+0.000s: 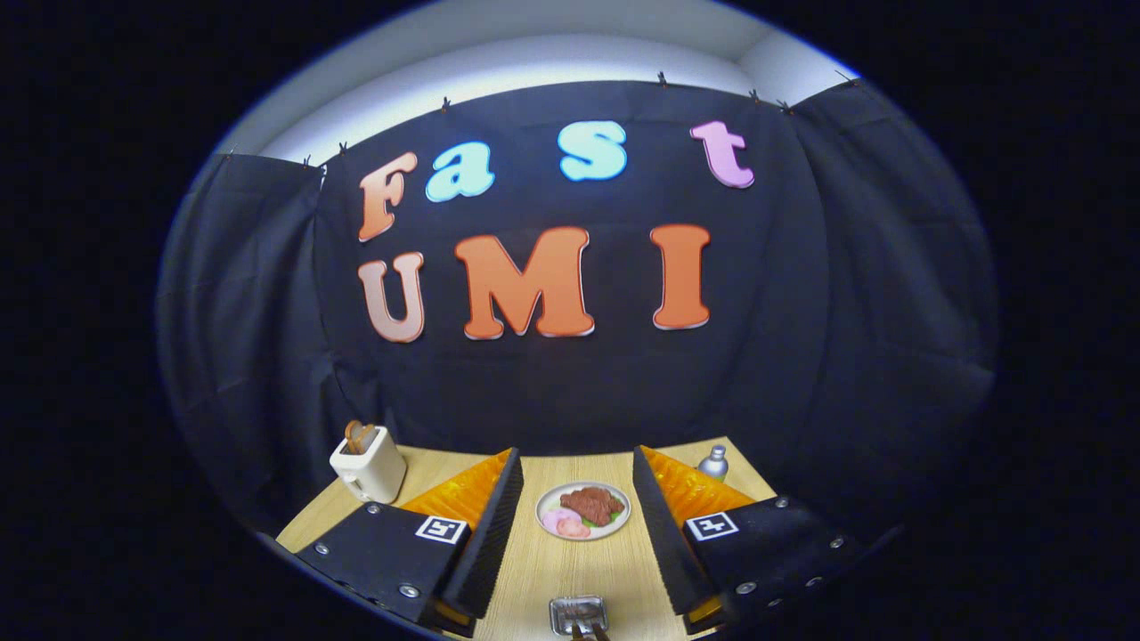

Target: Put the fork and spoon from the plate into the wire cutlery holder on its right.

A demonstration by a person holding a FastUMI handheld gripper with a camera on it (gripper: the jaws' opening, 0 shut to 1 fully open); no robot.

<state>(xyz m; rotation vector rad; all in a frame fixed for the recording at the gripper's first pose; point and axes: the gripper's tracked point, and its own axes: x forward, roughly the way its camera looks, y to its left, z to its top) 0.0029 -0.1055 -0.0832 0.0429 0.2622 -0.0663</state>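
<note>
Forward view along the gripper (574, 454), held low over a pale wood-grain worktop (552, 570). The jaws stand wide open, one on each side of the scene's middle, and grip nothing; bare worktop lies between them. Each jaw carries a square black-and-white marker on its upper face.

Between the jaws and a little short of their tips lies a round white plate (583, 510), flat on the worktop and touching neither jaw. On the plate are a brown piece of cooked meat (591, 504), some pink slices (565, 523) beside it on the nearer left, and a trace of green at the meat's edge. No cutlery can be made out among the food at this size.

Nearer the camera than the plate, on the midline between the roots of the jaws, sits a small rectangular metal holder (578, 613). Two slim dark items (588, 631) stick out of its near side; whether they are the fork and spoon cannot be told. The holder is well apart from the plate.

Beyond the left jaw stands a cream toaster (368, 464), upright, with brown bread slices (359, 435) rising from its slot. Beyond the right jaw, near the far edge of the worktop, stands a small silver bottle (712, 463).

A black cloth wall (579, 383) closes the booth behind the worktop, with a white surface (534, 62) above it.
</note>
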